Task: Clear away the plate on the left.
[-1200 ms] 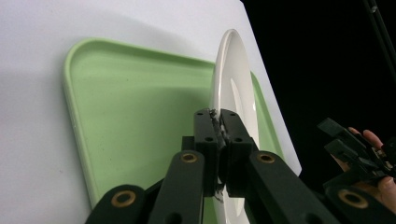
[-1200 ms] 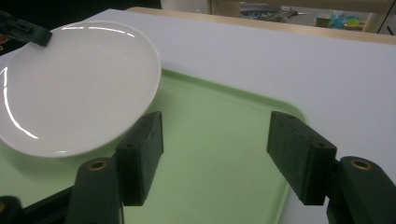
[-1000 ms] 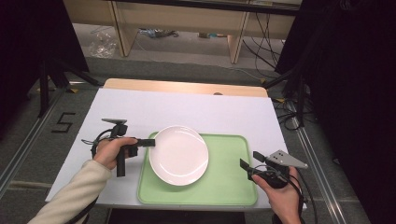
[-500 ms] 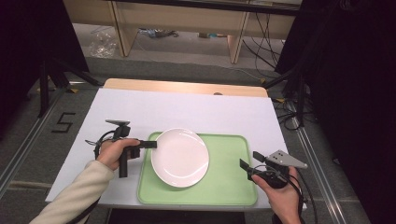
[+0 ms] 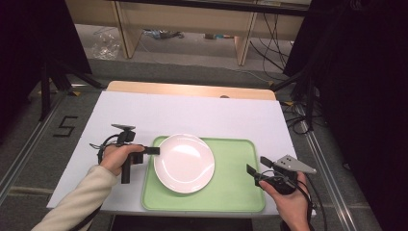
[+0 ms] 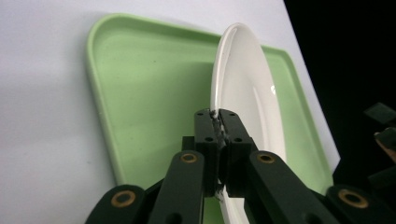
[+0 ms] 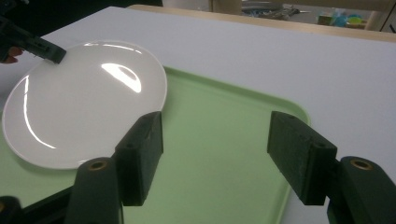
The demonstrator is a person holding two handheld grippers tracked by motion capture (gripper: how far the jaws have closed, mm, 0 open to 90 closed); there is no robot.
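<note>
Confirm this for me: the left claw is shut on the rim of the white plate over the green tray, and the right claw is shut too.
One detail is wrong. The left claw is indeed shut on the rim of the white plate over the green tray, but the right claw is open, with nothing between its jaws. The right gripper view shows it.

I see a white tabletop (image 5: 192, 113) with a bare wooden strip along its far edge; a green tray (image 5: 231, 187) lies flat at its near edge.
</note>
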